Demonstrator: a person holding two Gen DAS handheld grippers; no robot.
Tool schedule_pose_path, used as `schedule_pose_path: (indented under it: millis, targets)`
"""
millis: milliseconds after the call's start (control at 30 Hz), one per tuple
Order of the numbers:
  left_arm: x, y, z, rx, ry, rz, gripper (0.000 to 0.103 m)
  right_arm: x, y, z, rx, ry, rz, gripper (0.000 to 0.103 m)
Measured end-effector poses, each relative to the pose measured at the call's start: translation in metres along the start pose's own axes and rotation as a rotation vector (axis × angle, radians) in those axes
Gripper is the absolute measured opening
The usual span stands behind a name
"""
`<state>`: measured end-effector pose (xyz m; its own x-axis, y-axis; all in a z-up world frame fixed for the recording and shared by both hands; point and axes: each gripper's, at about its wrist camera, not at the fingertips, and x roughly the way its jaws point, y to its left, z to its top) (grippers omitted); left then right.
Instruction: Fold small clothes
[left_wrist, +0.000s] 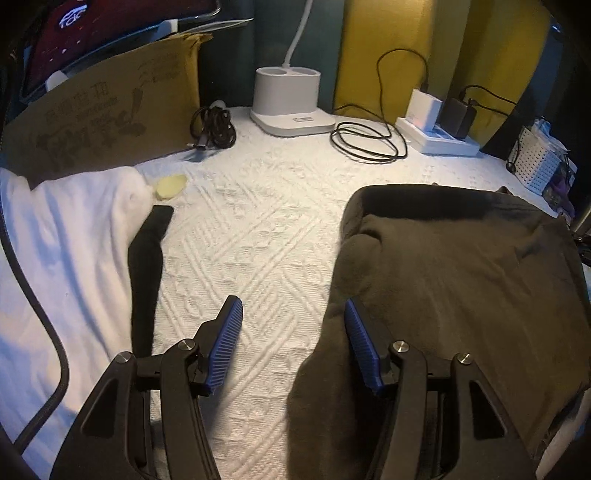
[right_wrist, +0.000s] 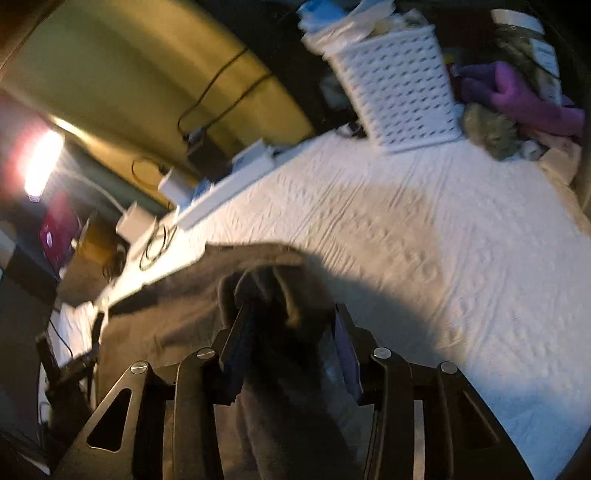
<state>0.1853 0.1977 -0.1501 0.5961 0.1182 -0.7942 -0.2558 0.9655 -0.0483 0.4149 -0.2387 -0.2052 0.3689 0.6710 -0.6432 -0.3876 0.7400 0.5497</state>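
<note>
With the left gripper (left_wrist: 293, 347) seen wide and empty astride the near edge of the dark garment (left_wrist: 461, 280) on the bedspread (left_wrist: 258, 240), and cloth bunched between the narrowed right gripper (right_wrist: 291, 350), an uneven, dragged fold is judged likely.

Dark olive-brown garment (left_wrist: 461, 280), white diamond-textured bedcover (left_wrist: 258, 229), blue ribbed claw pads (left_wrist: 227, 343)
</note>
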Motion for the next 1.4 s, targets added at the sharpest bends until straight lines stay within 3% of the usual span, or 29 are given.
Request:
schedule_pose_path:
  millis: [33, 67, 133, 167, 367, 433, 500, 567, 700, 800, 833, 867, 1000, 1167, 1300, 1400]
  targets:
    - [0.000, -0.002, 0.000, 0.010, 0.000, -0.001, 0.057, 0.000, 0.001, 0.001, -0.013, -0.003, -0.009, 0.014]
    - [-0.002, -0.005, -0.001, 0.024, -0.003, -0.006, 0.056, -0.001, 0.003, 0.002, -0.032, -0.014, -0.025, 0.011]
    - [-0.005, -0.010, -0.002, 0.049, -0.010, -0.035, 0.035, -0.012, 0.012, 0.010, -0.093, -0.067, -0.063, 0.008]
    - [-0.006, -0.012, -0.003, 0.054, -0.007, -0.047, 0.031, -0.019, 0.017, 0.015, -0.132, -0.089, -0.091, 0.008]
    - [-0.013, -0.016, -0.008, 0.021, 0.003, -0.122, 0.030, -0.037, 0.049, 0.039, -0.432, -0.187, -0.357, 0.007]
    - [-0.013, -0.014, -0.010, -0.010, 0.019, -0.159, 0.030, -0.015, 0.046, 0.039, -0.535, -0.152, -0.478, 0.007]
    - [-0.013, -0.008, -0.010, -0.045, 0.031, -0.177, 0.030, 0.006, 0.032, 0.036, -0.541, -0.088, -0.525, 0.007]
    - [-0.017, 0.000, -0.008, -0.082, 0.028, -0.154, 0.030, 0.020, 0.018, 0.030, -0.525, -0.044, -0.543, 0.007]
    - [-0.019, 0.023, 0.003, -0.121, -0.003, -0.065, 0.030, 0.014, 0.008, 0.023, -0.503, -0.072, -0.552, 0.014]
    - [-0.006, 0.032, 0.015, -0.128, -0.003, -0.005, 0.030, 0.001, 0.008, 0.023, -0.471, -0.099, -0.552, 0.044]
    - [-0.001, 0.029, 0.018, -0.121, 0.005, -0.007, 0.030, -0.001, 0.009, 0.023, -0.463, -0.110, -0.548, 0.068]
    - [0.003, 0.026, 0.019, -0.111, 0.015, -0.015, 0.030, -0.008, 0.011, 0.021, -0.454, -0.126, -0.536, 0.075]
    - [0.012, -0.006, 0.016, -0.042, 0.051, -0.057, 0.030, -0.024, 0.020, 0.012, -0.447, -0.137, -0.512, 0.075]
    - [0.000, -0.038, 0.003, -0.006, 0.039, -0.066, 0.032, -0.033, 0.026, -0.006, -0.431, -0.124, -0.481, 0.075]
    - [-0.006, -0.047, -0.003, -0.015, 0.031, -0.068, 0.053, -0.034, 0.029, -0.021, -0.413, -0.111, -0.451, 0.075]
    - [-0.011, -0.054, -0.007, -0.028, 0.026, -0.115, 0.054, -0.032, 0.028, -0.031, -0.399, -0.100, -0.443, 0.075]
